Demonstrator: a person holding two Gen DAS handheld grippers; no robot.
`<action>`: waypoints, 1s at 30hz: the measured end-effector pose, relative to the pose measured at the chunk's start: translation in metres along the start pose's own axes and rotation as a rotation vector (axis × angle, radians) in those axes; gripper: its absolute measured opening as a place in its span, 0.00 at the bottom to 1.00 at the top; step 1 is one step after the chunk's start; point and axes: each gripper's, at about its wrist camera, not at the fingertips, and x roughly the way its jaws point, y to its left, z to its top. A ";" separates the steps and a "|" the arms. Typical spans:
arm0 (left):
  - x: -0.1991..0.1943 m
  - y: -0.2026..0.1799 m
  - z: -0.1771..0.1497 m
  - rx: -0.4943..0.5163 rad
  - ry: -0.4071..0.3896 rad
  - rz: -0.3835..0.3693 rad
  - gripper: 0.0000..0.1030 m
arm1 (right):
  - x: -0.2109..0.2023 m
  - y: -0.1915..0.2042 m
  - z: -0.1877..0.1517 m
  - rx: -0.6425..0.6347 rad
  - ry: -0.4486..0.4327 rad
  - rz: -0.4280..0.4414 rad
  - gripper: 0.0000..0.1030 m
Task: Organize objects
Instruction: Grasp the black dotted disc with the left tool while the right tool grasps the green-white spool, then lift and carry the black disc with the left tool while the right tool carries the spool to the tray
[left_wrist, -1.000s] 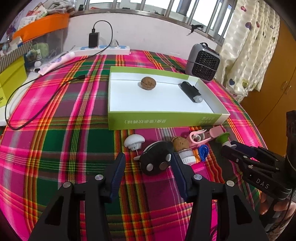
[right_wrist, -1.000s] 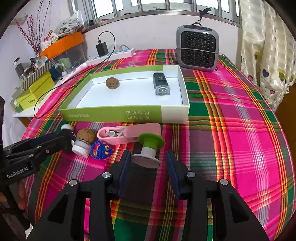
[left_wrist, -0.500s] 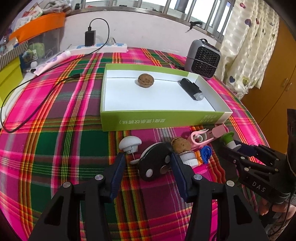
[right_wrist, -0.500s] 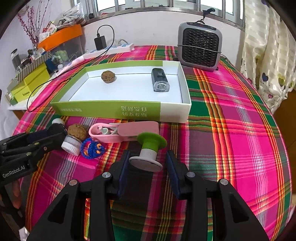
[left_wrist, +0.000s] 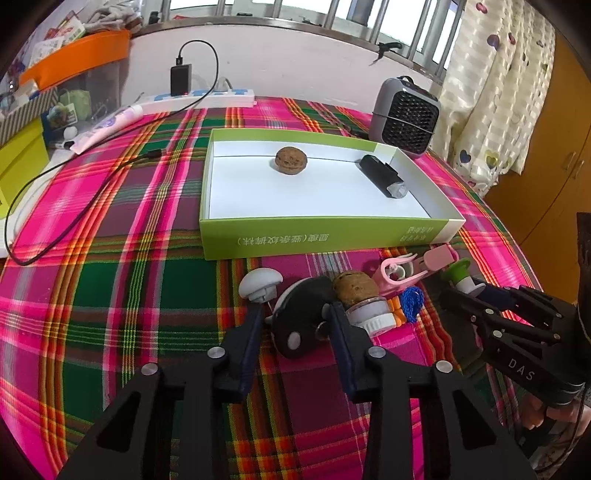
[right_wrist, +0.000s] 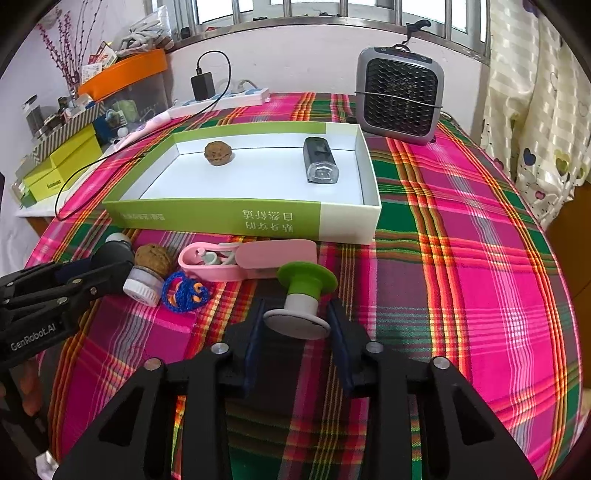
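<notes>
While the right gripper (right_wrist: 297, 325) clamps the white base of a green-capped stopper (right_wrist: 303, 288), the left gripper (left_wrist: 298, 325) pinches a black disc (left_wrist: 301, 325) beside a walnut-topped jar (left_wrist: 364, 301). Both sit on plaid cloth (right_wrist: 461, 266) before the green box (right_wrist: 236, 218) with mirrored Chinese print. Gripper bodies read "GenRobot.AI" and "DAS".

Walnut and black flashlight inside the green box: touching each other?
Apart. The right wrist view shows bare white box floor between the walnut and the black flashlight in the green box.
</notes>
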 end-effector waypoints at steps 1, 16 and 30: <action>-0.001 0.000 0.000 -0.001 0.000 0.000 0.30 | 0.000 0.000 0.000 0.001 -0.001 0.001 0.34; -0.006 -0.002 -0.006 0.002 -0.008 -0.001 0.27 | -0.003 0.001 -0.002 0.001 -0.012 0.000 0.34; -0.015 -0.007 -0.012 0.012 -0.013 -0.011 0.27 | -0.011 0.001 -0.007 -0.002 -0.022 0.018 0.34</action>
